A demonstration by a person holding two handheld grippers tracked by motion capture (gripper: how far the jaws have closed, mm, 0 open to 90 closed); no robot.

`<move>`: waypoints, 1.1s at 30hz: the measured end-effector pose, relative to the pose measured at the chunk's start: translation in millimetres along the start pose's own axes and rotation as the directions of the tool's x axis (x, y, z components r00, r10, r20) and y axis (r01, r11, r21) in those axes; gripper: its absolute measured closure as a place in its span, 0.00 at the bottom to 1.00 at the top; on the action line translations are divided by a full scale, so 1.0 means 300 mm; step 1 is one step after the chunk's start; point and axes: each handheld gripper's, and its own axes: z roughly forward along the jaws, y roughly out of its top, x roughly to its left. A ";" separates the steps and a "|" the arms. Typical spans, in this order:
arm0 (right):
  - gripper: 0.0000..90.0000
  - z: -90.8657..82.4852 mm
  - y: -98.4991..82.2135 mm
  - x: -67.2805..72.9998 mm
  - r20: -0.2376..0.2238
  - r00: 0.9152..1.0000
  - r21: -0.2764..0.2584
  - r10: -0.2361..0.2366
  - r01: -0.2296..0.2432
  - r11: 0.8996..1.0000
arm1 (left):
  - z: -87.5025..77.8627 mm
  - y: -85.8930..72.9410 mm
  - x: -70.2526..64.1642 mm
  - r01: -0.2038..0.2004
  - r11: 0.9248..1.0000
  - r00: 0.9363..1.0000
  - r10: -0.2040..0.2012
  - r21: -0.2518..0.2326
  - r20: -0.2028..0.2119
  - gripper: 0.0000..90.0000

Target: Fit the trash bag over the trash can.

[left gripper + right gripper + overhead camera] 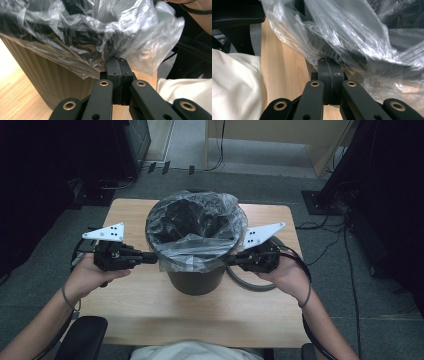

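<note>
A dark ribbed bin (195, 281) stands in the middle of the wooden table (150, 310), lined with a clear plastic bag (197, 227) whose edge drapes over the rim. My left gripper (154, 257) sits at the bin's left side, level with the rim. In the left gripper view its jaws are pressed together on a fold of the plastic bag (140, 40) at the tips (116, 61), beside the bin wall (50, 80). My right gripper (232, 261) mirrors it at the bin's right side, jaws shut (328, 61) on the bag film (352, 37).
Black cables (250, 282) loop on the table beside the right hand and run across the grey floor (330, 250). Dark cabinets (60, 155) stand at both sides. A black chair arm (82, 337) and the person's white shirt (195, 351) lie along the near table edge.
</note>
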 end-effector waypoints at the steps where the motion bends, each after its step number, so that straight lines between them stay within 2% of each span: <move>1: 1.00 0.002 -0.004 -0.002 -0.002 1.000 -0.005 0.007 -0.007 1.000 | 0.001 -0.004 0.003 0.010 1.000 1.000 -0.009 -0.010 0.006 1.00; 3: 1.00 0.001 -0.015 -0.004 -0.002 1.000 -0.016 0.017 -0.017 1.000 | 0.004 -0.012 0.003 0.004 1.000 1.000 -0.005 -0.009 -0.006 1.00; 4: 1.00 0.001 -0.021 -0.004 0.011 1.000 -0.009 0.020 -0.020 1.000 | 0.007 -0.017 0.007 0.000 1.000 0.999 0.001 0.027 -0.032 1.00; 5: 1.00 0.006 -0.029 -0.007 0.039 0.999 0.025 0.012 -0.013 1.000 | 0.007 -0.027 0.018 0.013 0.999 0.999 -0.012 0.029 -0.032 1.00; 6: 1.00 0.008 -0.040 -0.010 0.036 0.999 0.022 0.012 -0.013 1.000 | 0.007 -0.027 0.018 0.013 0.999 0.999 -0.012 0.029 -0.032 1.00; 7: 1.00 0.005 -0.047 -0.015 0.027 0.999 0.002 0.029 -0.029 1.000 | 0.003 -0.032 0.030 0.071 0.997 0.997 -0.071 0.006 -0.013 1.00; 8: 1.00 0.005 -0.047 -0.015 0.027 0.999 0.002 0.029 -0.029 1.000 | 0.003 -0.032 0.030 0.071 0.997 0.997 -0.071 0.006 -0.013 1.00; 9: 1.00 -0.004 -0.052 -0.018 0.027 0.999 -0.014 0.043 -0.042 0.999 | -0.002 -0.022 0.021 0.043 0.999 0.998 -0.043 0.004 -0.036 1.00; 10: 1.00 -0.009 -0.053 -0.021 0.024 0.999 -0.019 0.048 -0.048 0.999 | -0.006 -0.017 0.024 0.054 0.999 0.998 -0.054 0.000 -0.036 0.98; 11: 0.97 -0.013 -0.056 -0.024 0.024 0.998 -0.021 0.057 -0.056 0.998 | -0.012 -0.011 0.028 0.072 0.997 0.997 -0.072 -0.007 -0.034 0.92; 12: 0.89 -0.020 -0.059 -0.028 0.019 0.998 -0.029 0.066 -0.066 0.997 | -0.021 -0.007 0.029 0.084 0.996 0.996 -0.084 -0.022 -0.026 0.87; 15: 0.70 -0.058 -0.065 -0.042 -0.027 0.991 -0.089 0.130 -0.132 0.987 | -0.049 0.002 0.020 0.072 0.996 0.997 -0.073 -0.045 -0.020 0.65; 18: 0.61 -0.109 -0.069 -0.045 -0.041 0.989 -0.135 0.146 -0.150 0.979 | -0.086 0.007 0.005 0.060 0.995 0.998 -0.062 -0.076 -0.024 0.56; 21: 0.58 -0.158 -0.068 -0.048 -0.017 0.988 -0.191 0.156 -0.156 0.969 | -0.124 0.021 0.006 0.059 0.991 0.997 -0.064 -0.117 -0.046 0.54; 23: 0.57 -0.182 -0.061 -0.057 0.021 0.984 -0.225 0.176 -0.167 0.960 | -0.137 0.035 0.017 0.061 0.990 0.995 -0.070 -0.124 -0.066 0.53; 24: 0.57 -0.182 -0.061 -0.057 0.021 0.984 -0.225 0.176 -0.167 0.960 | -0.137 0.035 0.017 0.061 0.990 0.995 -0.070 -0.124 -0.066 0.53; 25: 0.57 -0.194 -0.051 -0.071 0.048 0.979 -0.248 0.200 -0.182 0.952 | -0.140 0.047 0.032 0.061 0.991 0.994 -0.071 -0.122 -0.079 0.53; 28: 0.57 -0.197 -0.041 -0.084 0.074 0.975 -0.254 0.212 -0.187 0.949 | -0.136 0.055 0.046 0.062 0.991 0.994 -0.072 -0.115 -0.087 0.53; 29: 0.56 -0.193 -0.031 -0.096 0.107 0.972 -0.244 0.210 -0.179 0.953 | -0.130 0.062 0.060 0.064 0.993 0.993 -0.074 -0.100 -0.095 0.53; 32: 0.56 -0.186 -0.023 -0.112 0.124 0.967 -0.238 0.220 -0.187 0.953 | -0.123 0.069 0.073 0.060 0.994 0.992 -0.069 -0.090 -0.103 0.51; 33: 0.54 -0.179 -0.014 -0.132 0.139 0.960 -0.240 0.243 -0.205 0.949 | -0.121 0.074 0.078 0.057 0.995 0.992 -0.066 -0.086 -0.107 0.51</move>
